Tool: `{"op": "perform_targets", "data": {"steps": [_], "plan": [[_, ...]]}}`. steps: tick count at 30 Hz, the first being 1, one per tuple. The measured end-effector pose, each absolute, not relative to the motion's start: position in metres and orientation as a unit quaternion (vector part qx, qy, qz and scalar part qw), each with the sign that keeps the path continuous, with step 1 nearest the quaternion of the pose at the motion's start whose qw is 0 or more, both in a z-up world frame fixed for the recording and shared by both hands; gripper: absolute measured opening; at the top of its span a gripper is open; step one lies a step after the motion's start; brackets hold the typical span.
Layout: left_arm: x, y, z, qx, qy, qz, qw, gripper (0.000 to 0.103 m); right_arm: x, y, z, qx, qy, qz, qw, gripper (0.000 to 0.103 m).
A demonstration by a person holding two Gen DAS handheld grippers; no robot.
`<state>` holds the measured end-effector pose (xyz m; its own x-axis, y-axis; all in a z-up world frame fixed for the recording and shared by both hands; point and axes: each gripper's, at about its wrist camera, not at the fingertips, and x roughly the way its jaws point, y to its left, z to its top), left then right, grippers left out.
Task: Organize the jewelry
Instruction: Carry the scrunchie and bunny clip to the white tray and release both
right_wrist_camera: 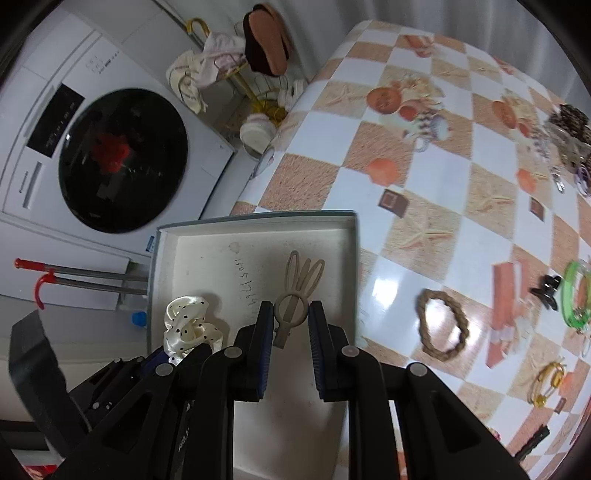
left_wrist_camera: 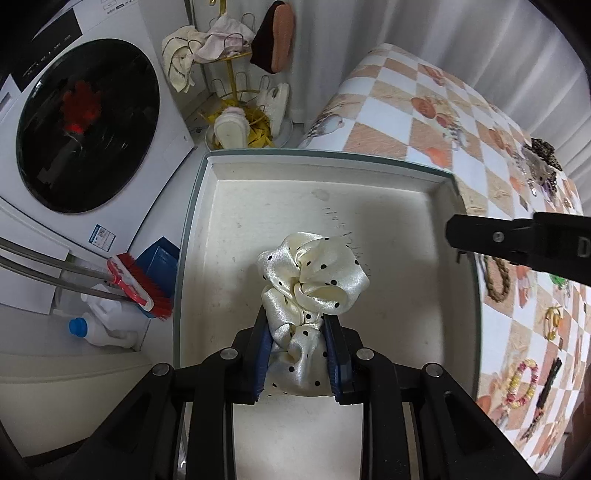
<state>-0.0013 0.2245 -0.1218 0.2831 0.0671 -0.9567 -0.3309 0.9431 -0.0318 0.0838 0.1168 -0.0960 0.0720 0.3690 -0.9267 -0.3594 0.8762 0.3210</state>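
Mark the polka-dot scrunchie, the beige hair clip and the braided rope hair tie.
polka-dot scrunchie (left_wrist_camera: 314,273): left wrist view, upper satin folds.
beige hair clip (right_wrist_camera: 291,306): right wrist view, ring section.
braided rope hair tie (right_wrist_camera: 428,332): right wrist view, left side of loop.

Off to the left stands a white washing machine (left_wrist_camera: 74,122), its round dark door (right_wrist_camera: 123,158) showing something red inside. Beside it, a gold wire rack (left_wrist_camera: 231,70) carries pale cloths (left_wrist_camera: 207,48) and a brown slipper (left_wrist_camera: 275,35) up top, with white slippers (left_wrist_camera: 231,127) lower down. Down by the machine, a red-bristled brush (left_wrist_camera: 142,286) leans on 2 grey handles (right_wrist_camera: 99,282), a blue dustpan (left_wrist_camera: 160,256) behind it, and a white bottle with a blue cap (left_wrist_camera: 98,330) lies close by.
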Motion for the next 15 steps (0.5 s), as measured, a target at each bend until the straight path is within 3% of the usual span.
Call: {"op": "perform_targets", "data": {"steps": [12, 14, 15], "plan": [[0.006, 0.225, -0.137, -0.081, 0.592, 0.137, 0.790, 0.032, 0.097, 0.135, -0.136, -0.025, 0.655, 0.233, 0.718, 0.021], [0.007, 0.223, -0.138, -0.074, 0.594, 0.138, 0.789, 0.043, 0.098, 0.132, -0.142, -0.027, 0.660, 0.227, 0.715, 0.021], [0.007, 0.222, -0.138, -0.073, 0.594, 0.138, 0.789, 0.056, 0.098, 0.131, -0.143, -0.026, 0.661, 0.226, 0.715, 0.021]]}}
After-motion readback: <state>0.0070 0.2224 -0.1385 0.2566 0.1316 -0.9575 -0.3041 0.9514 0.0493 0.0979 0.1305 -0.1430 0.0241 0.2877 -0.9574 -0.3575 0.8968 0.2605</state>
